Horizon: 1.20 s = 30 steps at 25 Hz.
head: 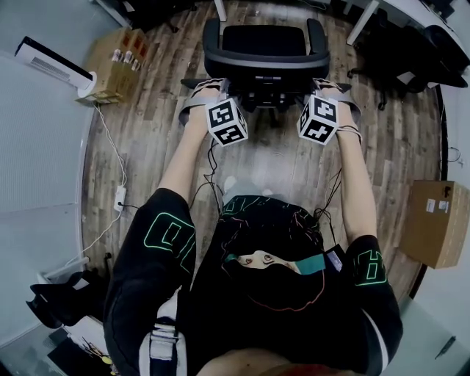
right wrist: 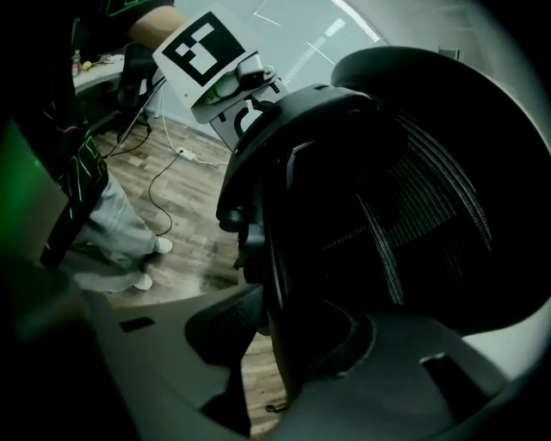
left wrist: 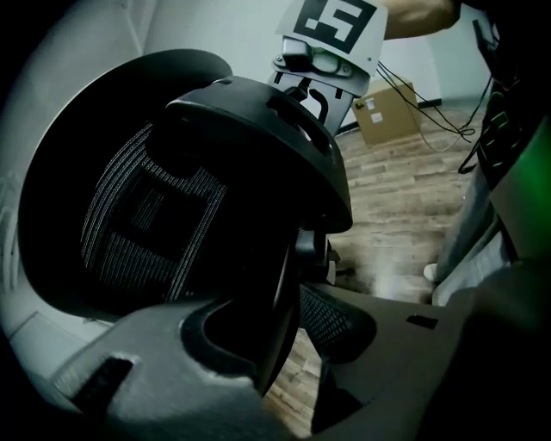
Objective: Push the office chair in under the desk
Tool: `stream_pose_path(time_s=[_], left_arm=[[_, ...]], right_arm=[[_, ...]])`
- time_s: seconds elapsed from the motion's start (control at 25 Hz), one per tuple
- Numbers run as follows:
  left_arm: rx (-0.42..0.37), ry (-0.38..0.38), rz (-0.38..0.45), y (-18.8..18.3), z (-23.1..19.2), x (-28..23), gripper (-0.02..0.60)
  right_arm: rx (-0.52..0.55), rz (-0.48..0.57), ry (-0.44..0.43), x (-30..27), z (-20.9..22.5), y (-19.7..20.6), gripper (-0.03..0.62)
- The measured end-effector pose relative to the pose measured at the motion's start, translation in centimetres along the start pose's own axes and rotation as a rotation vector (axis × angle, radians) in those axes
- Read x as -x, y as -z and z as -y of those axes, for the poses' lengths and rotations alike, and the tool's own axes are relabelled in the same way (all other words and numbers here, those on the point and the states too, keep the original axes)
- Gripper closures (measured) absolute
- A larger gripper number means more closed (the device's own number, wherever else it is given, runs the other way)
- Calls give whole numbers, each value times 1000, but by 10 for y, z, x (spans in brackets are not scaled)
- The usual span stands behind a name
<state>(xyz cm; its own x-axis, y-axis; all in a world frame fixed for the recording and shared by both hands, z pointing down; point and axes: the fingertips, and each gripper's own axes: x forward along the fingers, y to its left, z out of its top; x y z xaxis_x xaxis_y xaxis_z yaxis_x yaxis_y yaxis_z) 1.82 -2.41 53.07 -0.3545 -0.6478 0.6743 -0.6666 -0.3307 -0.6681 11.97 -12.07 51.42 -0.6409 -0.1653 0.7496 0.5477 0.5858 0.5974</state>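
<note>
A black office chair (head: pixel 264 44) stands on the wood floor ahead of me, its backrest towards me. My left gripper (head: pixel 205 89) is at the backrest's left top edge and my right gripper (head: pixel 330 89) at its right. In the left gripper view the mesh backrest (left wrist: pixel 155 215) fills the picture, and its rim runs between the jaws of the left gripper (left wrist: pixel 288 319), which close on it. The right gripper view shows the same: the backrest (right wrist: pixel 413 215) has its rim pinched in the right gripper (right wrist: pixel 280 336). A white desk (head: pixel 382 11) lies just beyond the chair.
A cardboard box (head: pixel 114 62) and a white appliance (head: pixel 51 62) sit at the left wall. Another box (head: pixel 437 220) stands at the right. A power strip (head: pixel 120 197) with cables lies on the floor to the left. A second black chair (head: pixel 400 59) is at the far right.
</note>
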Motion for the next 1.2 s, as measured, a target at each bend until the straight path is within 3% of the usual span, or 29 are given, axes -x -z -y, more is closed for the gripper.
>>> stream_pose_path(time_s=[0.44, 0.64, 0.8, 1.2], left_arm=[[26, 27, -9, 5, -2, -5, 416], [31, 32, -71, 23, -10, -6, 414], [20, 12, -13, 27, -15, -4, 410], [2, 23, 17, 40, -33, -17, 410]], right_arm=[[-106, -12, -17, -3, 1, -6, 459], [-128, -28, 2, -7, 1, -19, 457], [-135, -32, 11, -11, 2, -28, 457], [-193, -67, 30, -26, 16, -40, 454]])
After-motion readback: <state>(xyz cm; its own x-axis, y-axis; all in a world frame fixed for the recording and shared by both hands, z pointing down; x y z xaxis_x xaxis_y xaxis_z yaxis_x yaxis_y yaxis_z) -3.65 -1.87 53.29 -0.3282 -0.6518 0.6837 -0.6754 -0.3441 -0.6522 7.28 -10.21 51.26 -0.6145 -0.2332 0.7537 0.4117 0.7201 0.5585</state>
